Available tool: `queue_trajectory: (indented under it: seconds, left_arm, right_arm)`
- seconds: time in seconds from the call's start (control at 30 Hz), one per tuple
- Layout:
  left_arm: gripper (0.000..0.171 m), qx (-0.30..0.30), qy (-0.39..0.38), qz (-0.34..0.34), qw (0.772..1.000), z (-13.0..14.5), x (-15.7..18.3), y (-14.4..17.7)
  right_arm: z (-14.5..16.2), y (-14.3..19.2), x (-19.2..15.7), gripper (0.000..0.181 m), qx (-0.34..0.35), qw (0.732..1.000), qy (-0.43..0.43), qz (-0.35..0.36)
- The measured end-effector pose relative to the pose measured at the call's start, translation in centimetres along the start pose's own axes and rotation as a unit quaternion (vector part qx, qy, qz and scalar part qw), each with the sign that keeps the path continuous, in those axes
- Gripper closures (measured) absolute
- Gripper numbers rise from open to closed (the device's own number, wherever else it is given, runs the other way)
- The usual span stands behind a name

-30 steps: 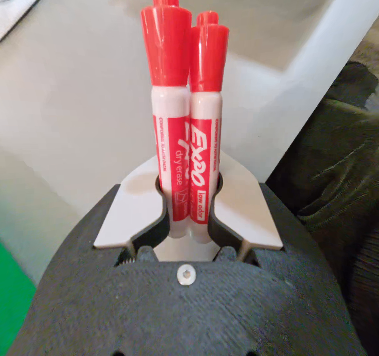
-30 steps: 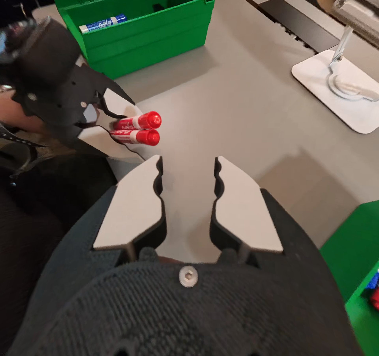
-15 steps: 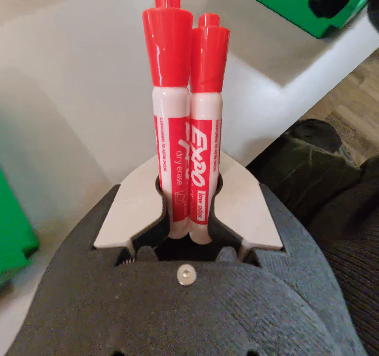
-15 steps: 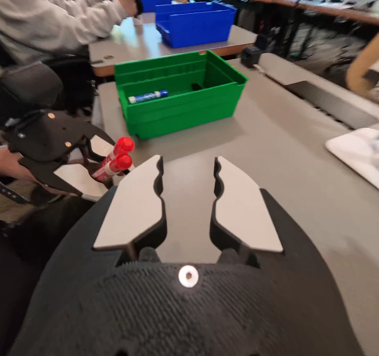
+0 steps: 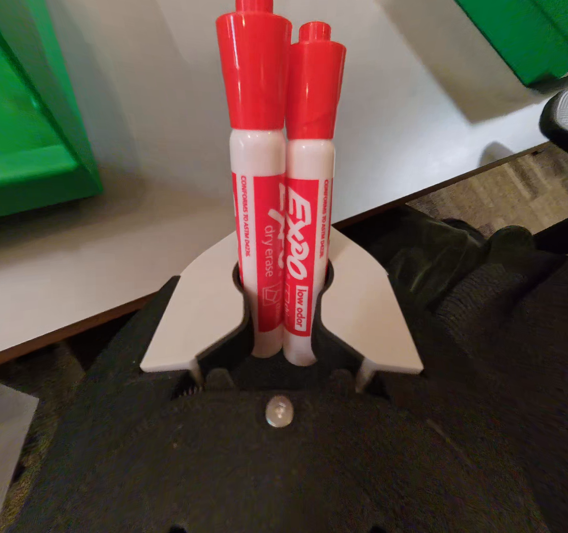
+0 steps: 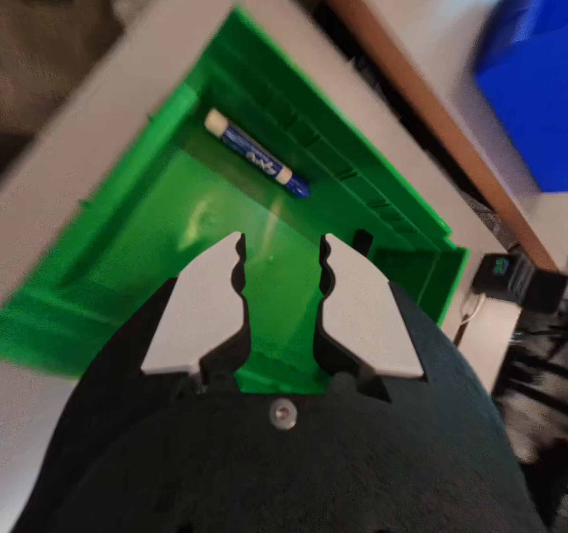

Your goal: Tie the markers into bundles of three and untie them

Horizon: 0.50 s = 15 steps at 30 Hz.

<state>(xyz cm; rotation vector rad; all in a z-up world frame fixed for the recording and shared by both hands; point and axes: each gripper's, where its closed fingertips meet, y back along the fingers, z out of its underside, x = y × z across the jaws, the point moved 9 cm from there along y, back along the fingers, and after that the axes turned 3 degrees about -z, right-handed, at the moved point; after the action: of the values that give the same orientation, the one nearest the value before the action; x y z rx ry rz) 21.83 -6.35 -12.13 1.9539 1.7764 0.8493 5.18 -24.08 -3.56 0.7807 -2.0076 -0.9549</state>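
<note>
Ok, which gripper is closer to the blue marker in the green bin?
Right. The right gripper is open above the green bin holding the blue marker. The left gripper, clamping two red markers, shows no blue marker.

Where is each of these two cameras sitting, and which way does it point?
Left wrist view: on the left tool, facing along two red markers it grips, over the table edge; dark clothing at right.
Right wrist view: on the open right tool, looking down into a green bin holding a blue marker.
Shared: table, green bins.
</note>
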Motion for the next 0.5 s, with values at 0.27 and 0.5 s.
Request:
queue_trajectory:
  seconds: [0.27,0.5]
  left_arm:
    - [0.127,0.015,0.031,0.041,0.999,0.1,-0.6,0.0]
    - [0.127,0.028,0.06,0.065,0.996,0.1,-1.2,0.6]
  right_arm:
    - [-2.9,-10.8,0.0,0.138,-0.089,0.975,0.189,-0.071]
    - [-3.4,-10.0,-0.1,0.155,-0.172,0.955,0.165,-0.176]
